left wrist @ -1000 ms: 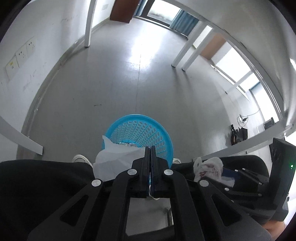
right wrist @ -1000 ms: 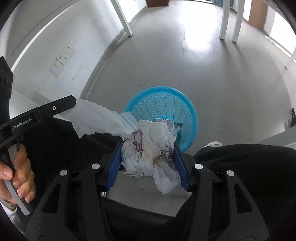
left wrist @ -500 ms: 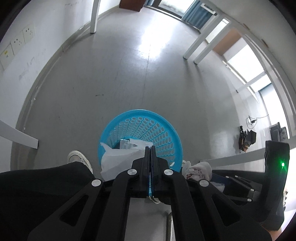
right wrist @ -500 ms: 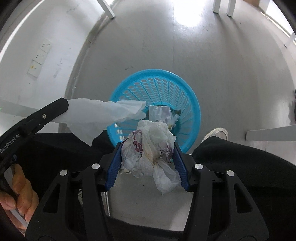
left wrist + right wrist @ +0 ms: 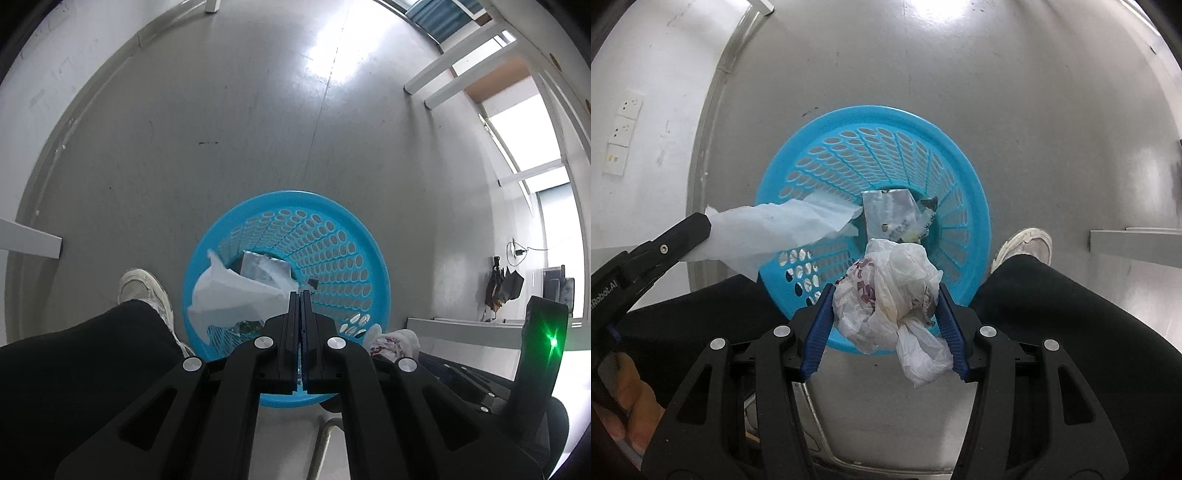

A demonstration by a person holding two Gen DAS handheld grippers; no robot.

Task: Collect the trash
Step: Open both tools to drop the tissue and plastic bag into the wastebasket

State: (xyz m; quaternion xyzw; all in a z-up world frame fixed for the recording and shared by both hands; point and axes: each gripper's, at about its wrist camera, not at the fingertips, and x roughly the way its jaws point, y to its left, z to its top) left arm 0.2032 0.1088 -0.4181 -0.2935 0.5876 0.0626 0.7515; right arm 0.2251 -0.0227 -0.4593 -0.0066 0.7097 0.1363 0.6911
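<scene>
Here both claws grip trash above the blue basket's (image 5: 975, 206) rim, floor bare around.

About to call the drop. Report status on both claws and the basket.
Left claw shut on white tissue. Right claw shut on crumpled plastic bag. Both over blue basket, wrapper already inside. Nothing blocking.

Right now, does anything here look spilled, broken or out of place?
Nothing stands out. The blue basket stands upright on the floor with a silvery wrapper inside. The left gripper pinches a white tissue and the right gripper a crumpled plastic bag, both above the basket.
</scene>
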